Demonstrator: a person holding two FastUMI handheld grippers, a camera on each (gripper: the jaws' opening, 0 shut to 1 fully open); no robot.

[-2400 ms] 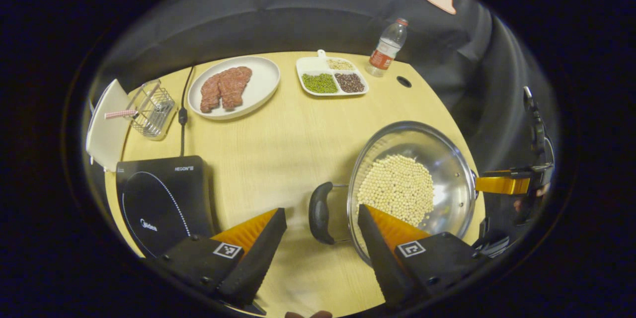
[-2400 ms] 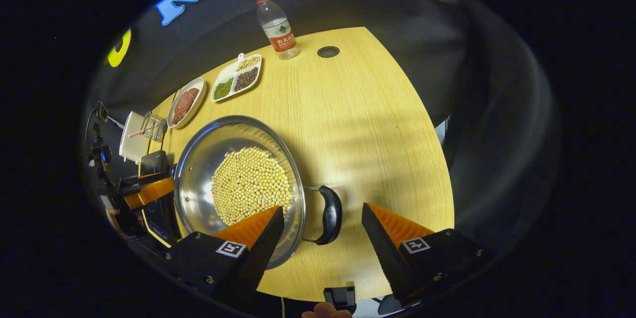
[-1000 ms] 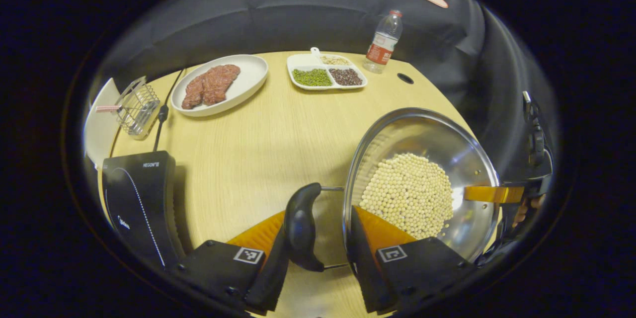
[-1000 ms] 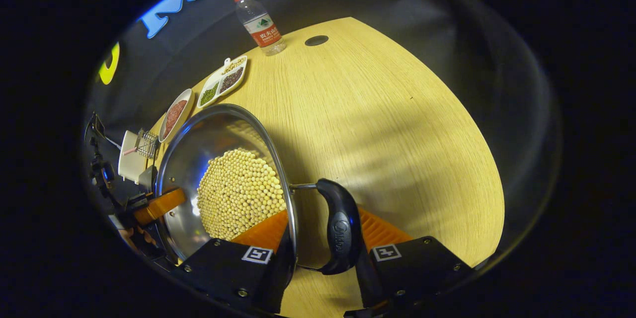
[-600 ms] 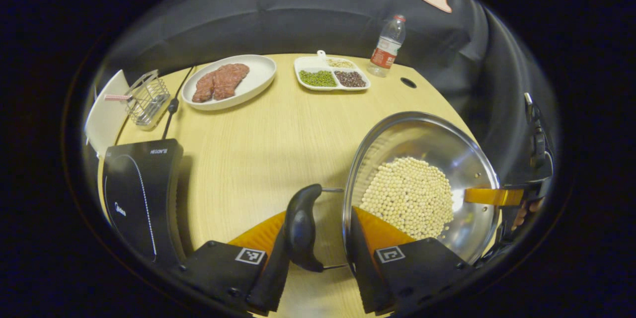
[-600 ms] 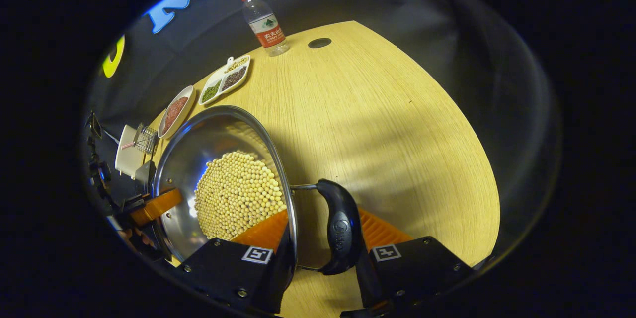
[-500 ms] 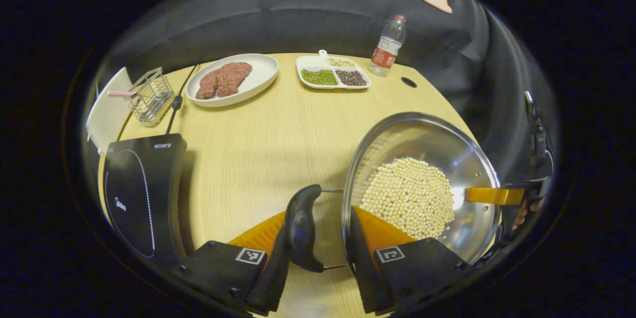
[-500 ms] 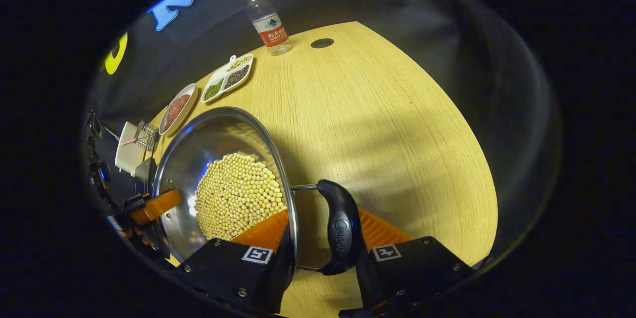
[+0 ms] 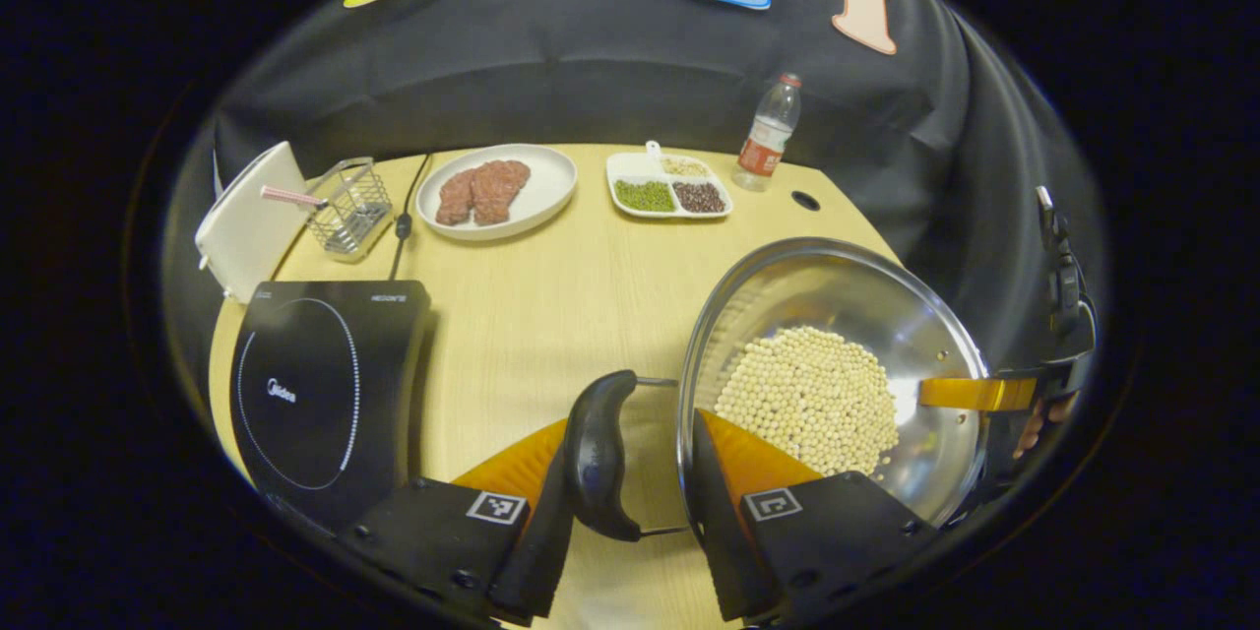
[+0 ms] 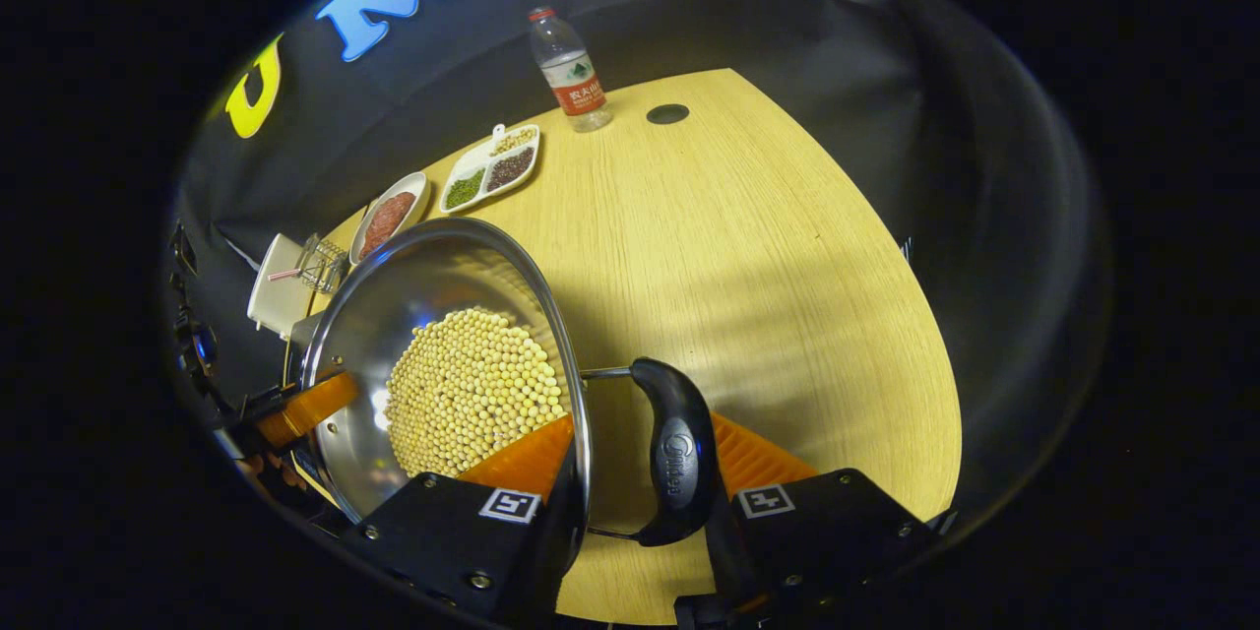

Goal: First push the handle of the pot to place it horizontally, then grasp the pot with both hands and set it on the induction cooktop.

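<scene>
The wooden table point(image 9: 551, 295) carries everything. The induction cooktop point(image 9: 315, 394) lies at the table's left edge, and nothing stands on it. The steel pot point(image 9: 837, 315), with pale beans point(image 9: 807, 394) in its bottom, is over the table's right part, well apart from the cooktop; it seems lifted, though the underside cannot be seen.

At the far edge stand a white plate point(image 9: 536, 202) with meat, a divided tray point(image 9: 669, 195) of beans and grains, and a water bottle point(image 9: 768, 133). A wire basket point(image 9: 345, 212) and a white board point(image 9: 246, 226) sit at the far left corner.

The left gripper point(image 9: 630, 502) is closed on the pot's left handle point(image 9: 596, 453), one finger inside the rim and one outside the loop. The right gripper point(image 10: 640, 502) pinches the opposite handle point(image 10: 674, 453) in the same way.

Both handles lie flat (so the pushing step looks done), and the two-handed grasp is made. What is left, by this judgement, is to carry the pot leftward and set it on the cooktop.
</scene>
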